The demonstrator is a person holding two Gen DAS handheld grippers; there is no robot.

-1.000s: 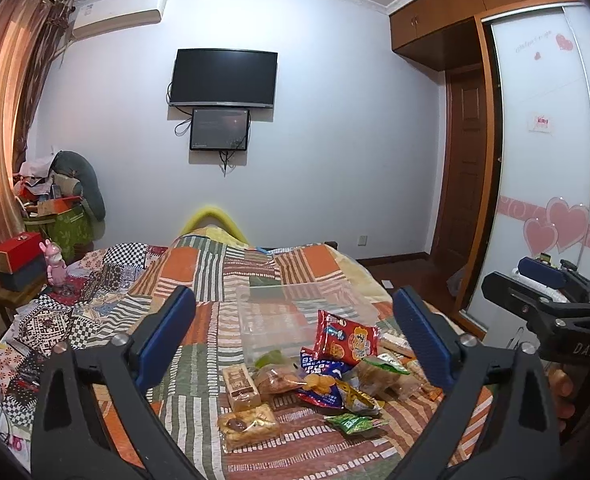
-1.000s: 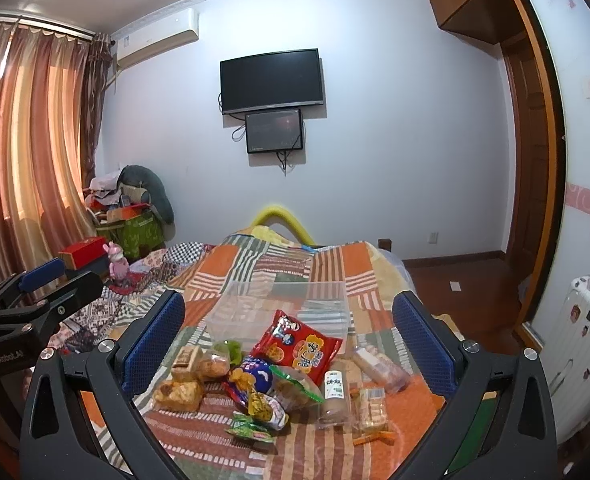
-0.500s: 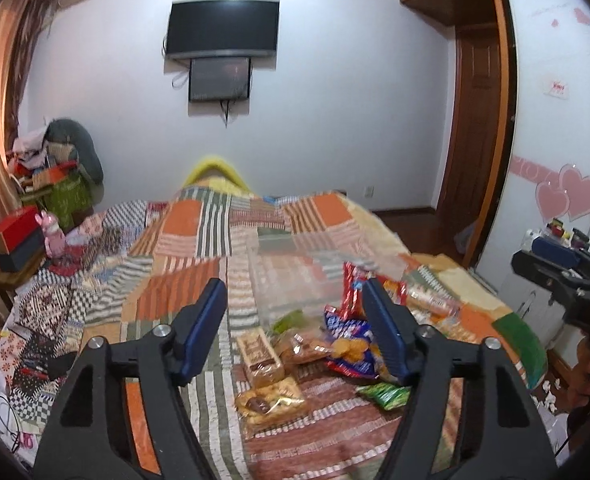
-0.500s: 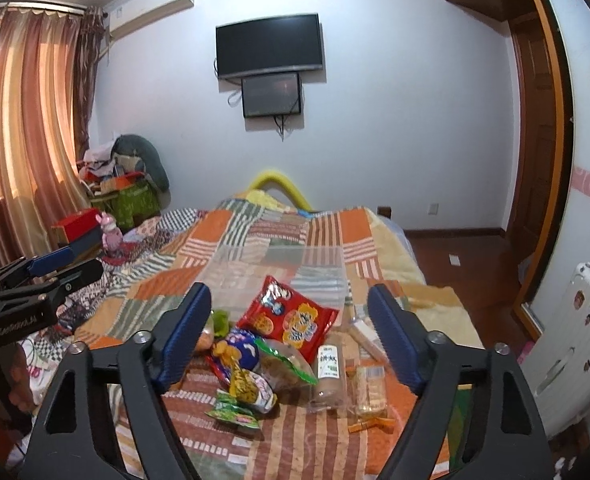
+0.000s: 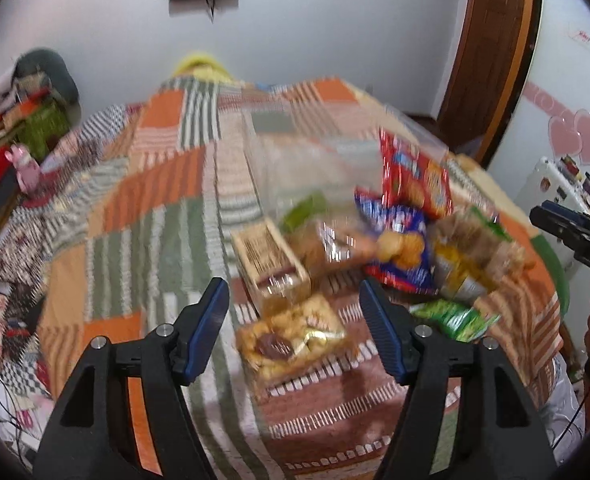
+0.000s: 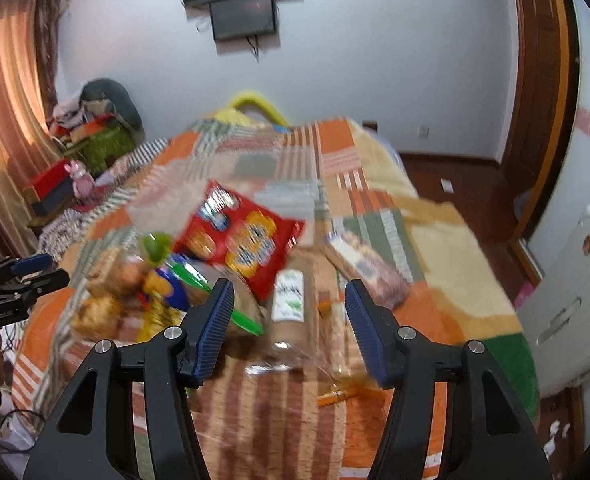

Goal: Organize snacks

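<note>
Several snack packs lie in a heap on the patchwork bedspread (image 5: 147,216). In the left wrist view my left gripper (image 5: 295,316) is open, hovering above a clear pack of pastries (image 5: 295,340); a tan cookie box (image 5: 269,258), a blue bag (image 5: 399,248) and a red cracker bag (image 5: 415,176) lie beyond. In the right wrist view my right gripper (image 6: 289,316) is open above a brown wrapped loaf with a white label (image 6: 291,308); the red cracker bag (image 6: 239,236) lies behind it. A clear plastic bin (image 5: 295,160) stands behind the heap.
A pink-labelled biscuit pack (image 6: 367,268) lies right of the loaf. A nightstand with a red box (image 6: 51,184) and pink toy stands left of the bed. A white appliance (image 6: 575,272) and wooden door (image 6: 535,80) are on the right.
Both grippers have tilted down and moved closer to the snack heap. Their jaws have narrowed but stay open. The current frames are motion-blurred.
</note>
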